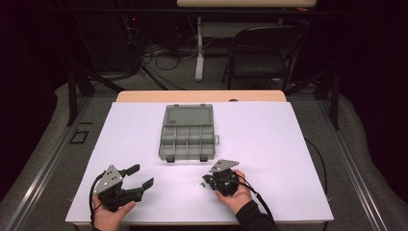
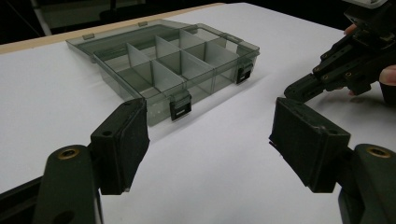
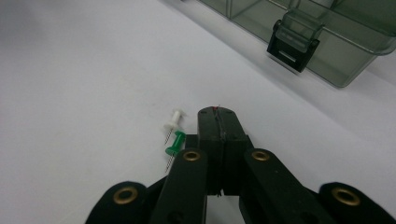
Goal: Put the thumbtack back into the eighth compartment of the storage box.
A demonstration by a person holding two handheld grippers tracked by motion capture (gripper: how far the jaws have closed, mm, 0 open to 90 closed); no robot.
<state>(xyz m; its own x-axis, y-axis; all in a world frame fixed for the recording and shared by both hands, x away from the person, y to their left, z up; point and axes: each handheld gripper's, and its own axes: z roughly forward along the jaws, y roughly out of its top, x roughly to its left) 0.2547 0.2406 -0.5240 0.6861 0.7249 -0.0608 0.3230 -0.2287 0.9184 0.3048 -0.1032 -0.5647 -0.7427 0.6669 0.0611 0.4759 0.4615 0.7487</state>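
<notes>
Right gripper [image 3: 218, 114] pinching something red, too small to identify, jaws closed tight, just before organizer box [image 1: 186, 133]. 2 pushpins, white pushpin [image 3: 174, 120] and green pushpin [image 3: 175, 143], lying beside it. Left gripper [image 1: 139, 176] waiting wide, empty, near box.

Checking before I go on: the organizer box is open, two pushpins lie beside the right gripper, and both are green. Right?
Not quite. One pushpin is green; the other pushpin is white, as the right gripper view shows. The organizer box is open, and both lie beside the right gripper.
</notes>
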